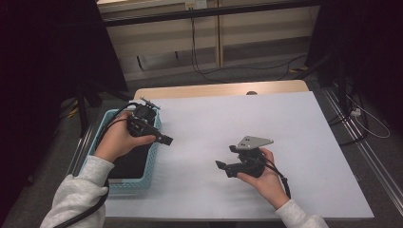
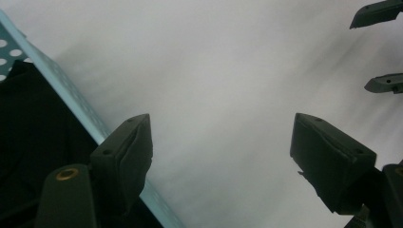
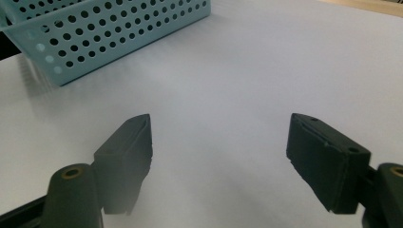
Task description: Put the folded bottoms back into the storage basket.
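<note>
1. Nearest the camera in the high view, two light grey knitted sleeves (image 1: 78,192) come in from the bottom edge, each hand wrapped round a black hand-held tool with a black cable trailing from it
2. The right tool (image 1: 221,165) is matt black plastic with a flat grey three-cornered plate (image 1: 252,141) on top, drilled with small holes; it hangs over the bare white tabletop (image 1: 228,118). In the right gripper view its two blocky jaws with dull rubbery pads stand wide apart with nothing between them
3. The left tool (image 1: 167,140) is held at the right rim of the basket, pointing out over the white surface. In the left gripper view its jaws are likewise spread wide and grip nothing; a brass-coloured screw ring (image 2: 67,174) sits at the base of one jaw, and the jaws of the other tool show at the upper right
4. The pale blue plastic basket (image 1: 153,156) stands at the left edge of the tabletop, rectangular, its walls pierced with regular rows of round holes, just beside the left tool. Something flat and black (image 1: 128,161) lies inside it; what it is cannot be told
5. The tabletop covering is smooth, matt and white; a strip of light wood (image 1: 214,89) shows at its far edge
6. Beyond, black cables (image 1: 209,71) run over a grey floor. No writing or label can be read anywhere
</note>
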A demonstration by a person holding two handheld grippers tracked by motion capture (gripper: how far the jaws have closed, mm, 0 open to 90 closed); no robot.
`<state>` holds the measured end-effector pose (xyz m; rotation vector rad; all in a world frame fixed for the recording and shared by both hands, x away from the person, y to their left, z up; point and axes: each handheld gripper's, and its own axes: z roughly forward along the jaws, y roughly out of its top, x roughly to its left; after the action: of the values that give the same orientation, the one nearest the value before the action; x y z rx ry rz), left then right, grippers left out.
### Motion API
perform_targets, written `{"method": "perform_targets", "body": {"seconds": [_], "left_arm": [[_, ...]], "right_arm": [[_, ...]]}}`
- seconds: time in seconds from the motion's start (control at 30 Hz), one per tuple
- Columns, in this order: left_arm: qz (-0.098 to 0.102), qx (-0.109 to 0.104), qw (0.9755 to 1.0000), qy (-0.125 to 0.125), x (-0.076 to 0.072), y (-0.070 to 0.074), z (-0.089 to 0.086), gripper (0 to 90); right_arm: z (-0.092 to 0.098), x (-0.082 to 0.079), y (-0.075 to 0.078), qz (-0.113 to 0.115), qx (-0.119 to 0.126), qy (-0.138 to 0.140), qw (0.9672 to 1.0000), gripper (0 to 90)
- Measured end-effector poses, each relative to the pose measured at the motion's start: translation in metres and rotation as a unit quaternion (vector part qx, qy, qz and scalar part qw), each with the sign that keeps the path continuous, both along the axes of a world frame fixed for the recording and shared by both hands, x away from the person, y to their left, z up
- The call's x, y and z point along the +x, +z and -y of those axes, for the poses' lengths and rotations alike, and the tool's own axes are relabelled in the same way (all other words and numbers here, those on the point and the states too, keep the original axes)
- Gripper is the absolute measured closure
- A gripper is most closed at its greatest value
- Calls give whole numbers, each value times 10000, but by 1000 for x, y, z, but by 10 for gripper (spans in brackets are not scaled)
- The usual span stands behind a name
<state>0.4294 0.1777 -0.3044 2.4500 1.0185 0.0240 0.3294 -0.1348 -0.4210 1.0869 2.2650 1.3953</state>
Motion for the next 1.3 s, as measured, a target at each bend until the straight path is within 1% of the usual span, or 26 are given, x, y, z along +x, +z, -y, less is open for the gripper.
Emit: {"method": "perform_targets", "body": {"seconds": [0.1,0.27,0.37,0.4,0.47,0.5,0.53,0.6,0.63,0.67,0.7,0.73,0.8,0.9,1.03,1.17,1.3], "left_arm": [[4,-74,10000,-52,-2,-2,3,222],[17,-143,9998,-142,-5,-6,8,218],[3,-238,9996,-153,-9,-9,11,217],[-15,-298,9995,-137,-10,-11,13,216],[-30,-368,9991,-188,-11,-14,14,211],[-37,-379,9991,-174,-12,-16,16,210],[-32,-354,9991,-238,-13,-18,17,208],[-65,-369,9990,-259,-15,-22,20,203],[-47,-359,9988,-319,-16,-24,21,203],[-66,-365,9988,-318,-17,-25,22,203],[-43,-359,9988,-316,-19,-26,23,200],[-12,-377,9987,-330,-19,-27,24,200],[-9,-438,9985,-340,-21,-29,25,198],[-7,-457,9982,-379,-23,-32,27,193],[-8,-541,9978,-378,-27,-34,28,192],[0,-508,9977,-446,-31,-36,31,190],[-26,-571,9973,-468,-35,-39,34,183]], "right_arm": [[5,-1,0,23,-55,23,10000,235],[12,-2,-1,5,-53,8,10000,231],[16,-3,-1,-2,-53,-17,10000,230],[17,-3,-1,-4,-46,-32,10000,230],[19,-3,-1,-17,-50,-34,10000,230],[20,-3,-2,-31,-43,-47,10000,230],[20,-4,-2,-37,-45,-47,10000,230],[22,-4,-2,-24,-93,-19,10000,228],[22,-5,-3,-23,-110,-15,9999,227],[23,-5,-3,-17,-138,-13,9999,227],[24,-6,-3,-22,-136,-12,9999,226],[24,-6,-3,-34,-124,-11,9999,226],[26,-6,-3,-31,-128,-15,9999,225],[27,-7,-4,-54,-149,1,9999,224],[29,-8,-5,-77,-171,36,9998,223],[33,-9,-5,-88,-129,73,9999,221],[39,-11,-6,-84,-174,62,9998,221]]}}
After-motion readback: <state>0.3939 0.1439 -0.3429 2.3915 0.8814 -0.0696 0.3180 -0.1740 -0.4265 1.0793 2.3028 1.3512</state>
